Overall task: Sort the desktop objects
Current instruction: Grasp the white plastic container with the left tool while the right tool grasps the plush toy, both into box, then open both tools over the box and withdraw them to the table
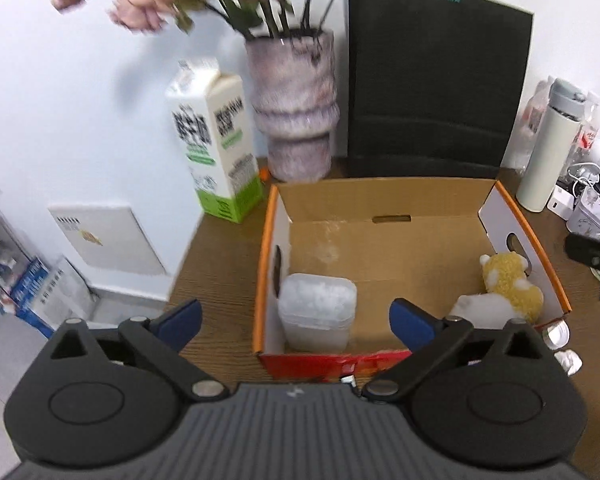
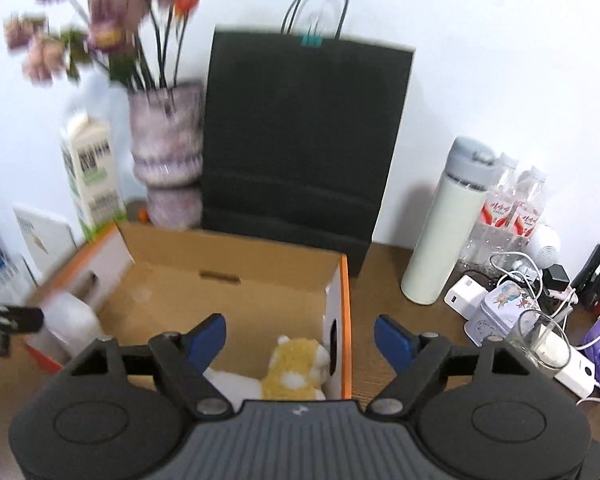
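Observation:
An open cardboard box with orange rims sits on the wooden desk. Inside it, a translucent plastic container stands at the near left and a yellow-and-white plush toy lies at the near right. My left gripper is open and empty, above the box's near left corner. My right gripper is open and empty, above the box's near right corner, with the plush toy just below it. The container also shows in the right wrist view.
Behind the box stand a milk carton, a vase of flowers and a black paper bag. To the right are a white thermos, water bottles, a small tin, a glass, chargers and cables.

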A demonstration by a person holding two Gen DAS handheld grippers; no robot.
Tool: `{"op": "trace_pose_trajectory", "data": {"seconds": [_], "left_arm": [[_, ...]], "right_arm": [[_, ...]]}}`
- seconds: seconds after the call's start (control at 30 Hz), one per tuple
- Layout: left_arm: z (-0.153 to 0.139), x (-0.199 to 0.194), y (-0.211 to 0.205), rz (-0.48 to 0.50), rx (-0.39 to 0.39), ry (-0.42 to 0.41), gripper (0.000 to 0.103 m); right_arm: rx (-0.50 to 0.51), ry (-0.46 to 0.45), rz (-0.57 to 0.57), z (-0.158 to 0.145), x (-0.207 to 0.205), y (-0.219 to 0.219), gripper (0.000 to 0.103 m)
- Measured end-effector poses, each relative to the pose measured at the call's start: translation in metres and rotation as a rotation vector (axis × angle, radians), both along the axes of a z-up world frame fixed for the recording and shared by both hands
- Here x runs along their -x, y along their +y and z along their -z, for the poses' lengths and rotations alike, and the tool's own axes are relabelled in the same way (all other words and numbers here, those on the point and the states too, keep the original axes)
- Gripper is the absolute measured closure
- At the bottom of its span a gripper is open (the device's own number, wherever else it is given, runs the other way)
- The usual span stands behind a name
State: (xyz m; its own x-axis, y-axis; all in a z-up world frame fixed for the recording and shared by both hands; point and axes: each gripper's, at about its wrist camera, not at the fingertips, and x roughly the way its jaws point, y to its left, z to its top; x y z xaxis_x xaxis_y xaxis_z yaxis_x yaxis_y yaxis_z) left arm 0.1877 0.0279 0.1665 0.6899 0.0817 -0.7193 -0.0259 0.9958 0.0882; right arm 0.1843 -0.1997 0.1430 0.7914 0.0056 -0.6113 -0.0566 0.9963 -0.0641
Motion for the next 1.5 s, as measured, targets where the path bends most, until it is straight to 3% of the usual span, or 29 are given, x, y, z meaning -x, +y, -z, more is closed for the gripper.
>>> {"op": "trace_pose_trajectory", "data": {"seconds": [0.1, 0.23, 0.43, 0.7, 0.9, 1.0, 1.27, 1.5], "left_arm": [[0.000, 0.042, 0.005, 0.006, -0.005, -0.097, 0.000], [0.026, 0.099, 0.014, 0.006, 0.026, -0.167, 0.000], [0.089, 0.167, 0.015, -0.031, 0.041, -0.157, 0.000], [0.135, 0.243, 0.002, 0.008, 0.118, -0.219, 0.000], [0.159, 0.256, -0.004, 0.017, 0.110, -0.154, 0.000], [0.158, 0.256, -0.003, 0.002, 0.112, -0.158, 0.000], [0.154, 0.256, -0.002, 0.029, 0.119, -0.162, 0.000], [0.135, 0.226, -0.002, 0.078, 0.145, -0.169, 0.000]], "right_arm": [[-0.046, -0.059, -0.024, -0.008, 0.033, -0.004, 0.017], [-0.099, -0.122, -0.075, 0.010, 0.092, -0.008, 0.016], [-0.127, -0.143, -0.118, 0.068, 0.176, -0.004, 0.016], [-0.212, -0.201, -0.126, 0.124, 0.264, 0.002, 0.013], [-0.159, -0.121, -0.065, 0.145, 0.280, 0.004, 0.009], [-0.190, -0.100, -0.066, 0.148, 0.279, -0.001, 0.009], [-0.123, -0.109, -0.085, 0.146, 0.281, 0.009, 0.009], [-0.232, -0.127, -0.109, 0.129, 0.262, -0.002, 0.010]]}}
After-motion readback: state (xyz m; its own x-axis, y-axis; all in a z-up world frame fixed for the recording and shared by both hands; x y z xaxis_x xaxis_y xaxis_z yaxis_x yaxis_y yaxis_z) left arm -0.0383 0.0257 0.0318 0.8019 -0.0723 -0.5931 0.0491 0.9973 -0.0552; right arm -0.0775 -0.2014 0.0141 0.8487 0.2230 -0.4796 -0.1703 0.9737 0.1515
